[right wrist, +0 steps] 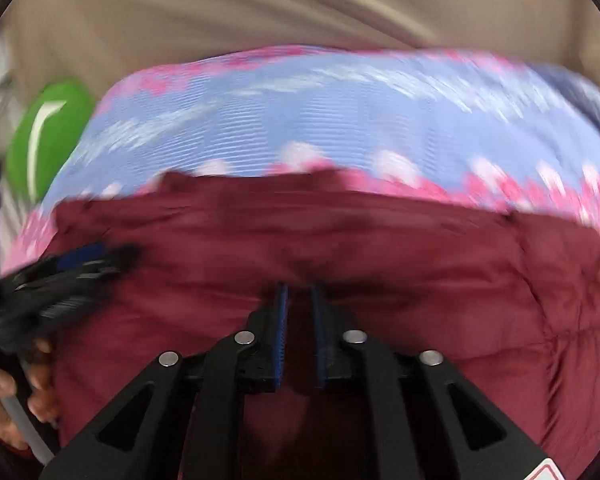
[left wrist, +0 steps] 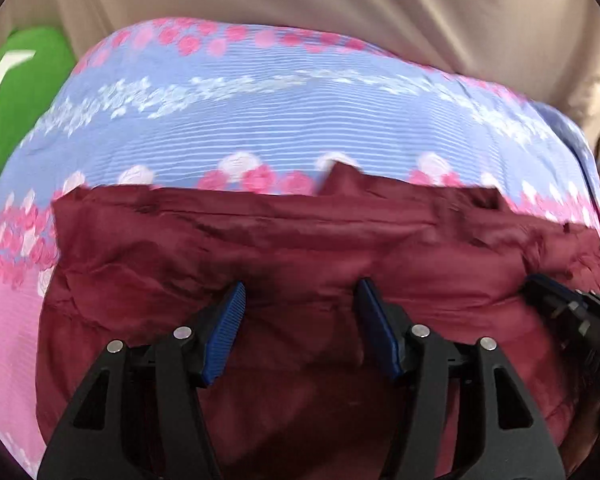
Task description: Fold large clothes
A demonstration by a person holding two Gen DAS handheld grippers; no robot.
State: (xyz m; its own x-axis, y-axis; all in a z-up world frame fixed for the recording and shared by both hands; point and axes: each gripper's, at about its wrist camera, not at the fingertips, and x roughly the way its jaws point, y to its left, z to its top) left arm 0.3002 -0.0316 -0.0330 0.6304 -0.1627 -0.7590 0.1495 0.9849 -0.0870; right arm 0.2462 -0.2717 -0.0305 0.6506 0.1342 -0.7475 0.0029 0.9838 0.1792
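A: Beige curtain (left wrist: pixel 340 4) at the back, floral bedsheet (left wrist: pixel 280 120) (blue stripes, pink roses) over the bed, green cushion (left wrist: pixel 24 92) off the sheet's far left edge. Next?

B: Task item. Maroon padded jacket (left wrist: pixel 284 248) lies on the near half of the sheet. Its far edge runs straight across, roughly parallel to the far edge of the bed, with a small flap poking up mid-edge.

A: Folded already?

B: Partly, I'd judge. It reads as a compact rectangular block with doubled layers and a ridge across the upper part, no sleeves sticking out. At least one fold is in. Still puffy and creased, so more folding or pressing is probably left (can't see the near edge, hidden under the tools).

A: Left gripper (left wrist: pixel 300 300)?

B: Jaws moderately wide, blue pads (left wrist: pixel 228 320) apart, tips over the jacket's middle. Nothing is pinched between them, just cloth below.

A: Right gripper (right wrist: pixel 299 296)?

B: Jaws narrow, almost together, only a slim gap showing. Maroon cloth shows in the gap, but I can't tell whether a fold is actually caught; too blurred. It sits toward the jacket's right side, and the left wrist view catches it at the right margin.

A: Anything else?

B: A hand (right wrist: pixel 4 400) on the left tool's handle, at the right view's lower left. Both views are motion-smeared.
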